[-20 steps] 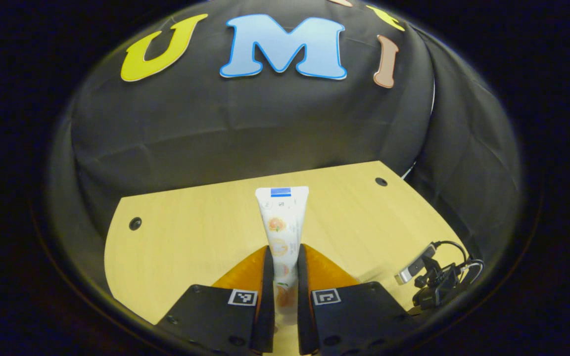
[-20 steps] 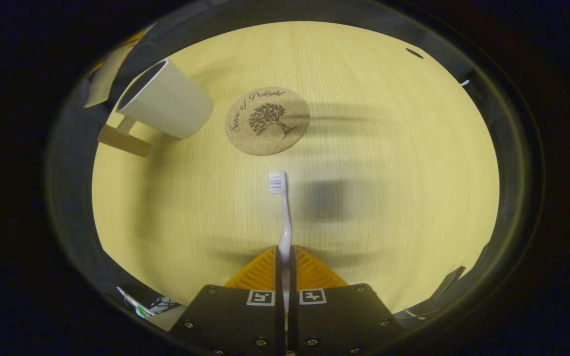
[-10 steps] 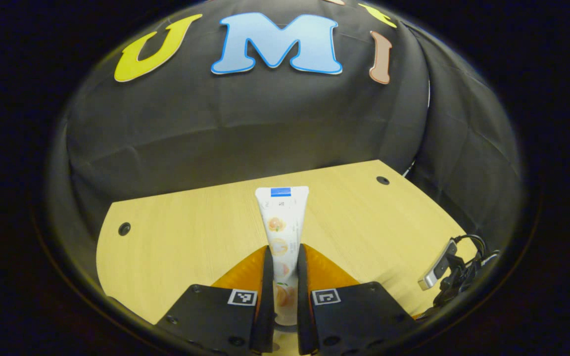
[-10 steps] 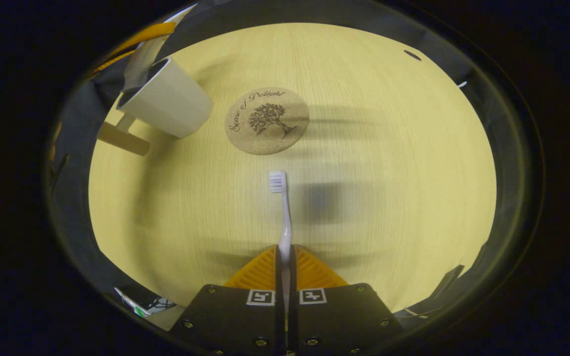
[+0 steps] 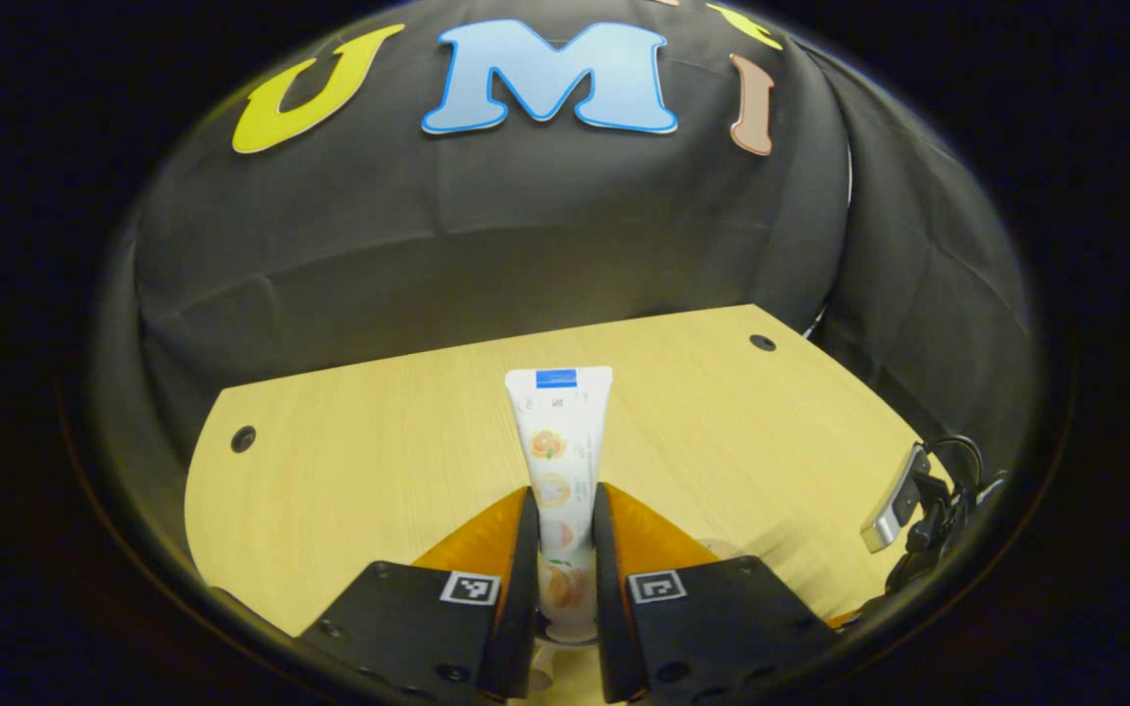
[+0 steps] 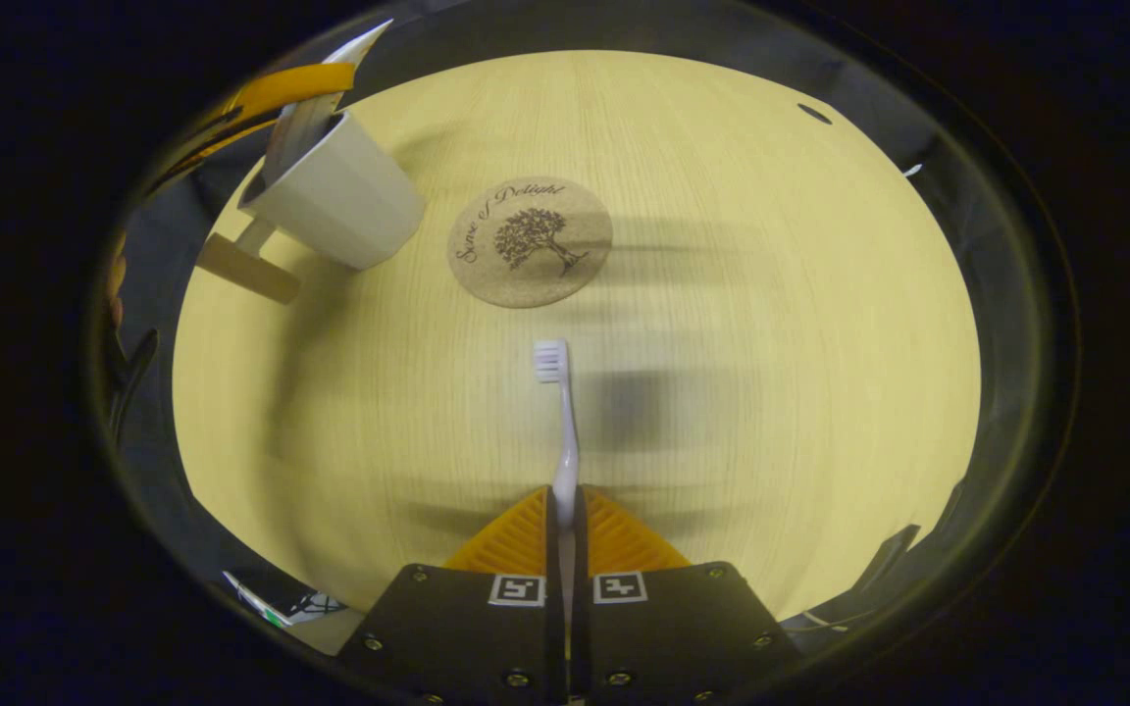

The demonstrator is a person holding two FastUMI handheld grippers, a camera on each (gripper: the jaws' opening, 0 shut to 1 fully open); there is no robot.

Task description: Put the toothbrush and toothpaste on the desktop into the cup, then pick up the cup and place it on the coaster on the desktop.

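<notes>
Both jaws clamped: left gripper on toothpaste, right gripper on toothbrush.

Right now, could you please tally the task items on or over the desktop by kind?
Toothpaste tube: 1
Toothbrush: 1
Cup: 1
Coaster: 1
Total: 4

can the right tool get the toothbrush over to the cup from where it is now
Probably yes. The right tool grips the toothbrush above bare desktop, but the toothpaste already occupies part of the cup.
</notes>
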